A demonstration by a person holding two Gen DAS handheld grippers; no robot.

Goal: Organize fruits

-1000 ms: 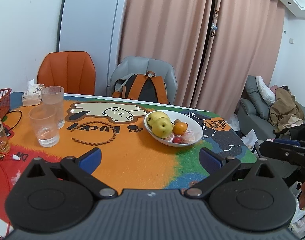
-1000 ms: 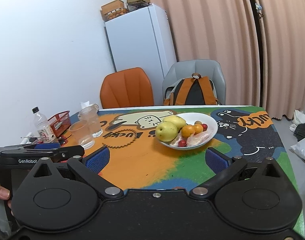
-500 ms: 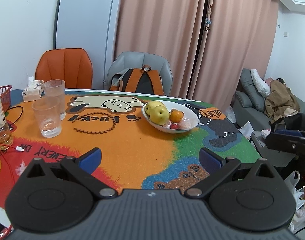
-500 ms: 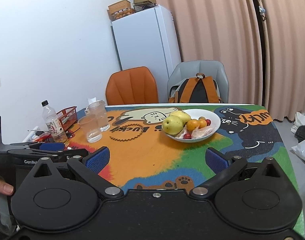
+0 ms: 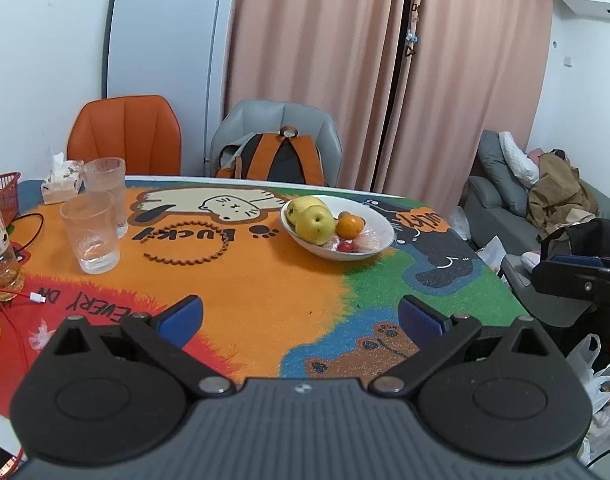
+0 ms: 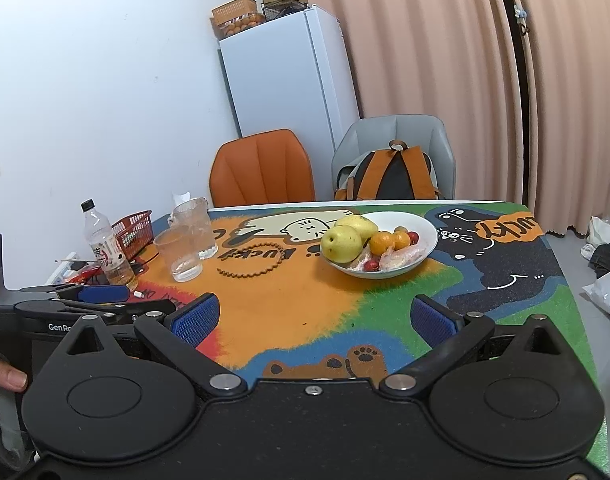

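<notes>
A white bowl (image 5: 375,250) (image 6: 427,236) stands on the colourful table mat, right of centre. It holds two yellow pears (image 5: 315,224) (image 6: 341,243), small oranges (image 5: 349,226) (image 6: 381,242), small red fruits (image 5: 346,246) (image 6: 369,266) and clear wrapped pieces. My left gripper (image 5: 301,316) is open and empty, above the near edge of the table, well short of the bowl. My right gripper (image 6: 313,318) is open and empty, also near the front edge. Each gripper shows at the side of the other's view.
Two clear glasses (image 5: 91,232) (image 6: 181,254) stand at the left, with a bottle (image 6: 105,254), a red basket (image 6: 135,228), a tissue pack (image 5: 61,182) and a red cable (image 5: 9,292). An orange chair (image 5: 125,136) and a grey chair with a backpack (image 5: 273,156) stand behind the table.
Both grippers have drawn back and risen from the table, so the bowl looks farther away and more of the near mat shows. Both stayed open.
</notes>
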